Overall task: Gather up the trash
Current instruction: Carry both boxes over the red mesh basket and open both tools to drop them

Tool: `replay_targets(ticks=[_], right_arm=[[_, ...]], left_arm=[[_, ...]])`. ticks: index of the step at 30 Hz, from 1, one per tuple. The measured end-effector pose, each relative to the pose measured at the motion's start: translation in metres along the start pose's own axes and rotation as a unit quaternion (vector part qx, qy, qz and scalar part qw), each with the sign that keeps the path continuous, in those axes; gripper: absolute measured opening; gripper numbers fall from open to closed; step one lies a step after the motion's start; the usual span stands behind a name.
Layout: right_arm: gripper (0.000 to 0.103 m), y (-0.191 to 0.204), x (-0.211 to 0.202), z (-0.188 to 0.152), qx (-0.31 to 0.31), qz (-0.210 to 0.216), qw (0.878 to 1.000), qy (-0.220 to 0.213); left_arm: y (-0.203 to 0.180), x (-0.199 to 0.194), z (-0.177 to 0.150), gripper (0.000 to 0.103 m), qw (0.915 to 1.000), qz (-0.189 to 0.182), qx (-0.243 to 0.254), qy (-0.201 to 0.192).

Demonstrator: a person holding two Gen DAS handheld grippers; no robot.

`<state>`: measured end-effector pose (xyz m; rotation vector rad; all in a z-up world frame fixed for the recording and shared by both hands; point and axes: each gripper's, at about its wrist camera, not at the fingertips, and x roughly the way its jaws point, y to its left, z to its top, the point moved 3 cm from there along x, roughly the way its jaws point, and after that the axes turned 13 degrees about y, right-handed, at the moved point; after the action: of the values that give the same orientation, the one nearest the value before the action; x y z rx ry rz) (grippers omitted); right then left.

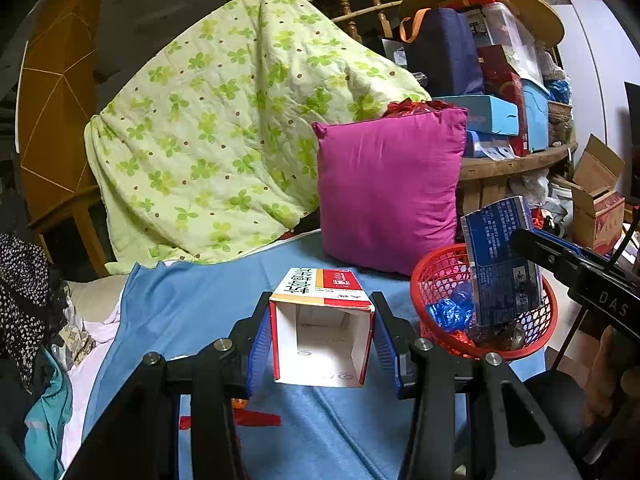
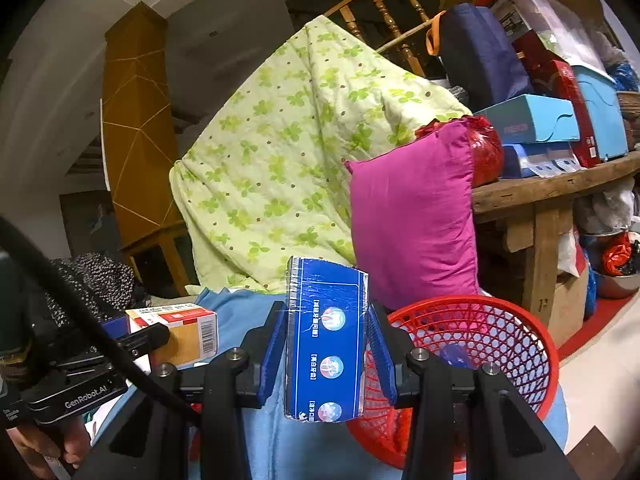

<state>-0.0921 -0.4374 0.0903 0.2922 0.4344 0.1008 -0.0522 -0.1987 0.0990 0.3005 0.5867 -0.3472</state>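
My left gripper (image 1: 322,336) is shut on an empty white and red carton (image 1: 322,320), its open end facing the camera, held above the blue sheet (image 1: 208,312). The same carton (image 2: 180,330) shows at the left in the right wrist view. My right gripper (image 2: 326,344) is shut on a blue box (image 2: 326,340) wrapped in clear film, held upright just left of the red mesh basket (image 2: 500,340). In the left wrist view that blue box (image 1: 500,260) hangs over the basket (image 1: 440,276), which holds blue and red wrappers (image 1: 450,314).
A magenta pillow (image 1: 390,188) leans behind the basket, and a green flowered quilt (image 1: 224,128) drapes over a wooden railing. A wooden shelf (image 2: 552,184) at the right carries boxes and bags. Clothes (image 1: 24,300) lie at the left. A hand (image 2: 44,444) grips the left tool.
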Motion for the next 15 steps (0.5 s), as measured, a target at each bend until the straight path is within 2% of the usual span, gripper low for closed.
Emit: replay_targets(ticks=[15], right_arm=[[0.043, -0.039, -0.016, 0.002, 0.033, -0.025, 0.999, -0.013]], left_arm=[[-0.039, 0.005, 0.017, 0.049, 0.9992, -0.018, 0.035, -0.008]])
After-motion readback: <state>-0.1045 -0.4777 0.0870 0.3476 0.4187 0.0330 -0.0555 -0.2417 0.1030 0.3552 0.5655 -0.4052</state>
